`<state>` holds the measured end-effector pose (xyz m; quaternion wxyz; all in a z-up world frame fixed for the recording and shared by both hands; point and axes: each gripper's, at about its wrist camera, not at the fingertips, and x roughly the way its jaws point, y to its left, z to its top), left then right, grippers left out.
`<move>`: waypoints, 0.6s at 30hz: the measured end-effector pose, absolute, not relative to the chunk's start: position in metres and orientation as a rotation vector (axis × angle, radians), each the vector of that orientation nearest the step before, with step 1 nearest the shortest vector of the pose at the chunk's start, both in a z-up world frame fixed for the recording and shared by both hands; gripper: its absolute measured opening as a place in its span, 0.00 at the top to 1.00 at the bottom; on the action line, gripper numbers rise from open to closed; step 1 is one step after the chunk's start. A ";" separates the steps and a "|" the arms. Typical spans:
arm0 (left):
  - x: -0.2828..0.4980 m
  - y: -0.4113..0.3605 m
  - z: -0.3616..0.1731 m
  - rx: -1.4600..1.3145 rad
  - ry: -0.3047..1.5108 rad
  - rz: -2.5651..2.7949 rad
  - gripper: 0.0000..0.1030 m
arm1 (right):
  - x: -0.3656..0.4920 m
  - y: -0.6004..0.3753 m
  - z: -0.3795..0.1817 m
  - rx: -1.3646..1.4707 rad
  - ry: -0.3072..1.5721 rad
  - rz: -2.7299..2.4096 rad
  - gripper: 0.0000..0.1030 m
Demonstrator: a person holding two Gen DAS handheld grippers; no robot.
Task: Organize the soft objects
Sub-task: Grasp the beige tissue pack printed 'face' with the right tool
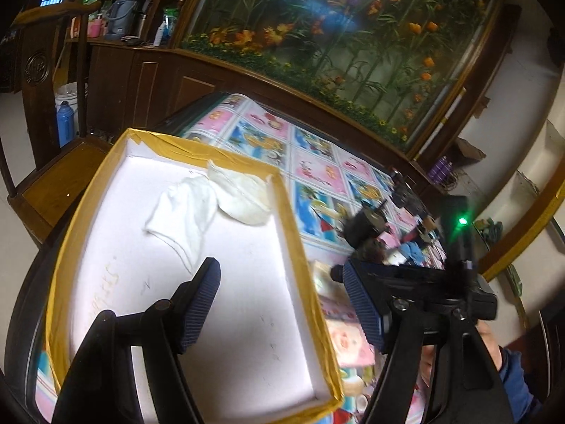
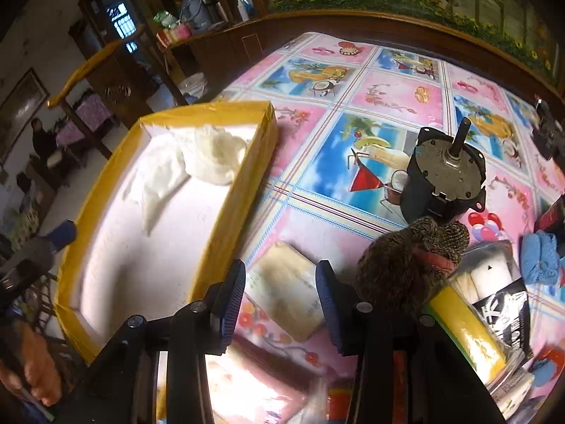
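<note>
Hovering over the yellow-rimmed white foam box [image 1: 197, 318], the left hand-held gripper [image 1: 282, 304] gapes empty; two white cloths [image 1: 212, 205] lie in the box's far corner. From the right wrist, the right hand-held gripper [image 2: 280, 304] hangs part-open, empty, above a cream folded cloth [image 2: 286, 300] on the table [image 2: 388, 99] beside the box: probably the next pick, needing descent and closing.

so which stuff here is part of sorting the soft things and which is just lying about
Part of the job:
- yellow-edged box
- two white cloths already in it
- speckled knit piece
- blue cloth
- pale sponge-like pad

Just lying about:
- dark motor
- plastic packet
</note>
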<state>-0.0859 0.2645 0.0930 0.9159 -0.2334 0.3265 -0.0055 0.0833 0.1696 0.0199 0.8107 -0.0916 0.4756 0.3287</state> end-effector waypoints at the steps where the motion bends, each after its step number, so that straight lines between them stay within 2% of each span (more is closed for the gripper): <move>1: -0.089 0.260 0.093 -0.474 0.675 -0.021 0.31 | 0.084 0.170 0.019 -0.218 1.004 0.705 0.57; 2: -0.092 0.254 0.093 -0.464 0.679 -0.031 0.31 | 0.085 0.171 0.018 -0.246 0.997 0.702 0.56; 5: -0.098 0.243 0.091 -0.449 0.688 -0.050 0.31 | 0.091 0.173 0.015 -0.257 0.988 0.728 0.48; 10: -0.101 0.236 0.090 -0.448 0.698 -0.061 0.31 | 0.091 0.190 0.000 -0.306 1.033 0.757 0.42; 15: -0.102 0.236 0.088 -0.451 0.703 -0.058 0.31 | 0.085 0.180 -0.005 -0.321 1.053 0.776 0.42; 18: -0.101 0.236 0.086 -0.461 0.705 -0.058 0.31 | 0.071 0.174 -0.007 -0.357 1.066 0.776 0.46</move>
